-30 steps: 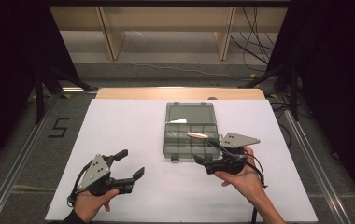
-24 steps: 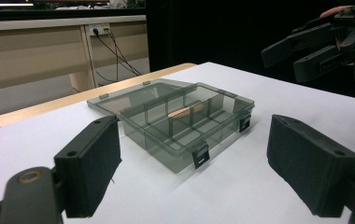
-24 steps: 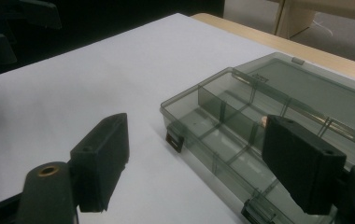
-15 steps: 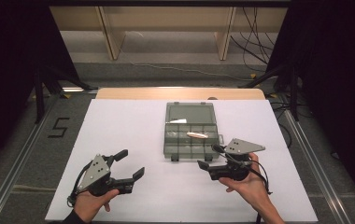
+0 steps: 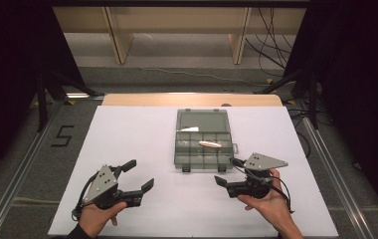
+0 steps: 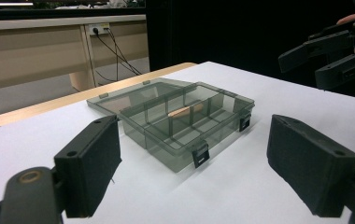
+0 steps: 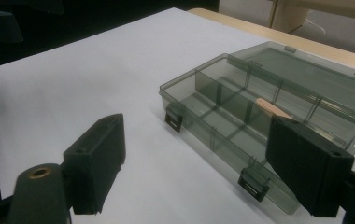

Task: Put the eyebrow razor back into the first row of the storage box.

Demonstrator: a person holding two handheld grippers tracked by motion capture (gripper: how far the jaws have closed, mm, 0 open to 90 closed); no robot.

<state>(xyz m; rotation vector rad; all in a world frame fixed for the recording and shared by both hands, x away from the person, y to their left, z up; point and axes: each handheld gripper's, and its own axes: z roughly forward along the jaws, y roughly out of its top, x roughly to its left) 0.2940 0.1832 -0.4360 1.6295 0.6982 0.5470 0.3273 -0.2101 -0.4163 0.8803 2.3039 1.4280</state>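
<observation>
Two hand-held grippers sat low in the high view, well apart, with bare white desk (image 5: 142,134) between them and on to the left edge of the sheet. A smoky clear organizer box (image 5: 203,146) lay open at the centre of the frame, its lid folded flat toward the top of the picture, just short of the wooden strip along the desk's far edge. A pale wooden stick (image 5: 210,144) lay in a middle compartment, toward the box's right side. The left hand-held gripper (image 5: 138,175) was at lower left, released, its jaws spread wide with nothing between them, well clear of the box. The right hand-held gripper (image 5: 228,171) was at lower right, just below the box's lower right corner and apart from it, also released and empty. In the left gripper view the box's front latches (image 6: 200,154) faced the jaws across open desk. In the right gripper view the right jaw overlapped the box's near corner in the frame; whether it touched could not be told.
</observation>
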